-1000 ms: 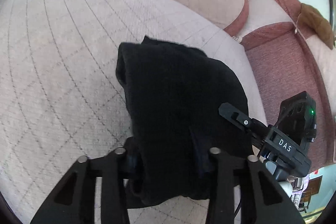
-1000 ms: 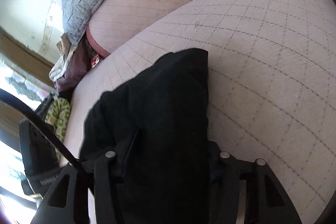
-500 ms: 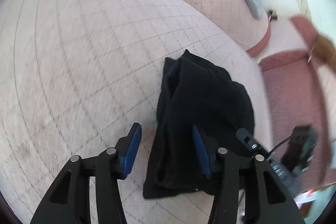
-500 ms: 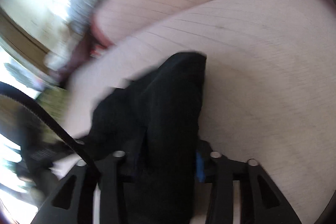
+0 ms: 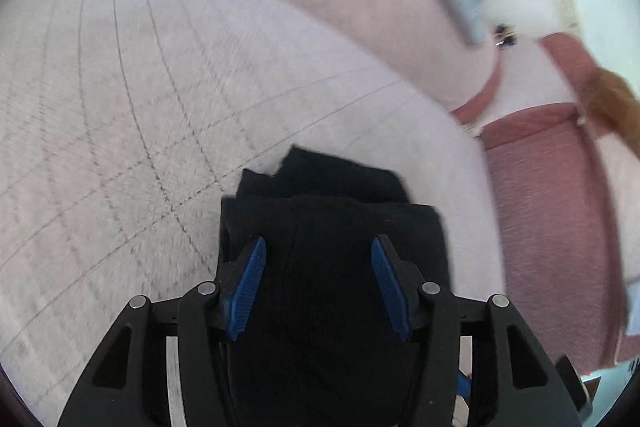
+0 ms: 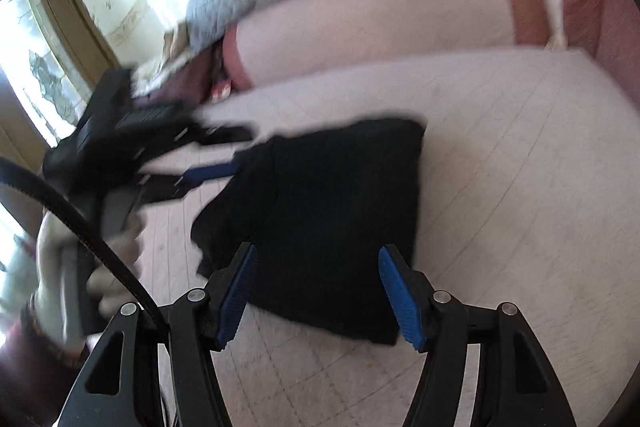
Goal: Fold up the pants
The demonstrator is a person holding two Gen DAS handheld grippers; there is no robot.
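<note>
Both grippers' jaws have just opened, releasing folded pants (image 6: 332,203) mid-cushion (image 6: 520,187).

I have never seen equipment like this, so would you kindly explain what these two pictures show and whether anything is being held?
No robot here: a person holds a two-fingered tool in each hand, each with a camera looking along its fingers. One picture looks past the left tool, the other past the right tool, which also sees the left one. A folded pair of black pants lies on a quilted pink cushion. Both tools' blue pads have just been opening and press on nothing, so nothing is held.
</note>
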